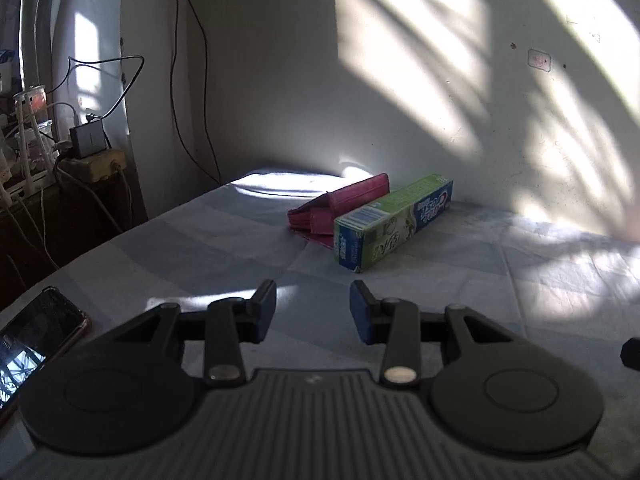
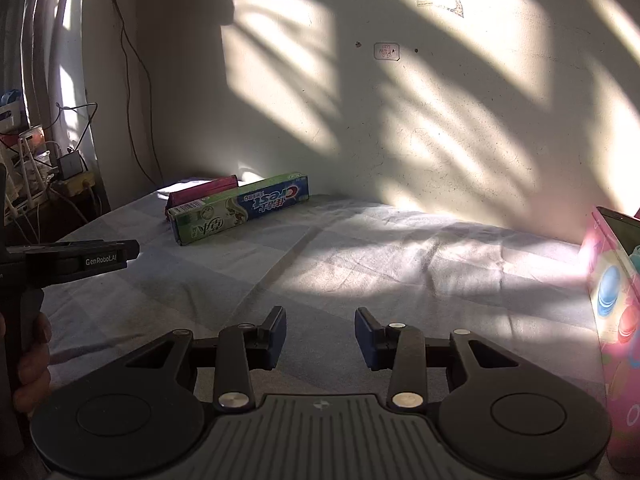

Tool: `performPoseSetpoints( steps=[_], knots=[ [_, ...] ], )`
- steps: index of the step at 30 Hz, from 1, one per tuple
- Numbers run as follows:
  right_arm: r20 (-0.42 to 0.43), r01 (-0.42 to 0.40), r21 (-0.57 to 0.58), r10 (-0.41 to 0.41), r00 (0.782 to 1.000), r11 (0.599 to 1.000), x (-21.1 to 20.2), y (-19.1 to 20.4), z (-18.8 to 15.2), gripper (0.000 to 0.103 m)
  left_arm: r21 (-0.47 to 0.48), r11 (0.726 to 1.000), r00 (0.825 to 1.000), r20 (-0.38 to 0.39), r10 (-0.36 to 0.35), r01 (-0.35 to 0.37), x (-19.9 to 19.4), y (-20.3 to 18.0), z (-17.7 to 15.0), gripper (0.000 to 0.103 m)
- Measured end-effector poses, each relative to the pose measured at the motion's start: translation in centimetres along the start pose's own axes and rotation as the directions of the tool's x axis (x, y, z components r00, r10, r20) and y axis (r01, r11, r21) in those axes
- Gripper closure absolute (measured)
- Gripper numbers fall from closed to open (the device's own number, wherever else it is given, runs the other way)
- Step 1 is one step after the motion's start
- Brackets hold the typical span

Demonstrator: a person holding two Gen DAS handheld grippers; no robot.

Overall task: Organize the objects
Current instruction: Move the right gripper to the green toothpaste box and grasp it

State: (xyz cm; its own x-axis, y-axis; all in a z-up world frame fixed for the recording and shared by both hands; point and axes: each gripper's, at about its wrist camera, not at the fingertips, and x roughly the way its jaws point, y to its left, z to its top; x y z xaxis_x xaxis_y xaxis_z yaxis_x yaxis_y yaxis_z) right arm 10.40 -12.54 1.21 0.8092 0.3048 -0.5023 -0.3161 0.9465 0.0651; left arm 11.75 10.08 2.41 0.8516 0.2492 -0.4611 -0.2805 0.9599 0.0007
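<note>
Currently both hand-held grippers are hovering open, empty: left, right. Toothpaste box is lying on the bed, left's 1 o'clock, axis running 1–7, touching the pink wallet; left likely nearer.

Left gripper: black linkage arms, two round black discs at the base, a ribbed grey plate between them. Blue pads on the fingers. Silver rivets at the pivots. Right gripper: same build, blue pads, silver rivets. Right wrist view shows the left unit's black body printed "GenRobot.AI" in white. Bare-skinned hand on its black handle.
</note>
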Motion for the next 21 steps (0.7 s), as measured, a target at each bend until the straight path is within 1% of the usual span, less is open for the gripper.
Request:
performPoseSetpoints(
  steps=[1, 2, 5, 7, 9, 10, 14, 16, 18, 21],
  knots=[
    [-0.001, -0.007, -0.009, 0.007, 1.000, 1.000, 1.0, 0.7, 0.8, 0.064, -0.069, 0.998, 1.000, -0.019, -0.004, 0.002, 0.3, 1.3, 0.3, 0.060],
    [0.001, -0.014, -0.021, 0.014, 1.000, 1.000, 1.9, 1.4, 1.6, 0.062, -0.116, 0.993, 1.000, -0.017, -0.004, 0.002, 0.2, 2.2, 0.4, 0.060],
    [0.000, -0.060, -0.052, 0.060, 0.998, 0.997, 5.1, 3.9, 3.9, 0.053, -0.189, 0.982, 1.000, 0.008, 0.019, -0.017, -0.2, 3.7, 0.9, 0.060],
    [-0.015, -0.092, -0.054, 0.092, 0.996, 0.994, 7.3, 5.9, 5.0, 0.051, -0.231, 0.973, 1.000, 0.017, 0.019, -0.014, -0.3, 4.5, 1.1, 0.060],
    [-0.030, -0.129, -0.068, 0.127, 0.991, 0.989, 9.1, 7.7, 5.6, 0.043, -0.268, 0.963, 0.999, 0.027, 0.024, -0.016, -0.5, 5.2, 1.2, 0.060],
    [-0.035, -0.142, -0.086, 0.140, 0.990, 0.986, 10.4, 9.0, 5.9, 0.037, -0.292, 0.956, 0.999, 0.033, 0.028, -0.018, -0.3, 5.6, 1.4, 0.060],
    [-0.042, -0.140, -0.113, 0.136, 0.990, 0.984, 13.3, 12.0, 6.4, 0.036, -0.377, 0.925, 0.995, 0.070, 0.072, -0.040, -0.5, 7.0, 1.6, 0.060],
    [-0.043, -0.106, -0.100, 0.102, 0.994, 0.989, 14.7, 12.7, 6.9, 0.035, -0.391, 0.919, 0.992, 0.092, 0.086, -0.044, -0.9, 7.0, 1.7, 0.060],
    [-0.057, -0.078, -0.078, 0.074, 0.996, 0.994, 16.1, 12.7, 7.4, 0.035, -0.378, 0.925, 0.990, 0.107, 0.093, -0.046, -1.2, 6.7, 1.7, 0.060],
    [-0.110, -0.087, -0.008, 0.086, 0.990, 0.996, 17.8, 11.8, 7.9, 0.035, -0.342, 0.938, 0.988, 0.116, 0.102, -0.057, -1.3, 6.1, 1.7, 0.059]
  ],
)
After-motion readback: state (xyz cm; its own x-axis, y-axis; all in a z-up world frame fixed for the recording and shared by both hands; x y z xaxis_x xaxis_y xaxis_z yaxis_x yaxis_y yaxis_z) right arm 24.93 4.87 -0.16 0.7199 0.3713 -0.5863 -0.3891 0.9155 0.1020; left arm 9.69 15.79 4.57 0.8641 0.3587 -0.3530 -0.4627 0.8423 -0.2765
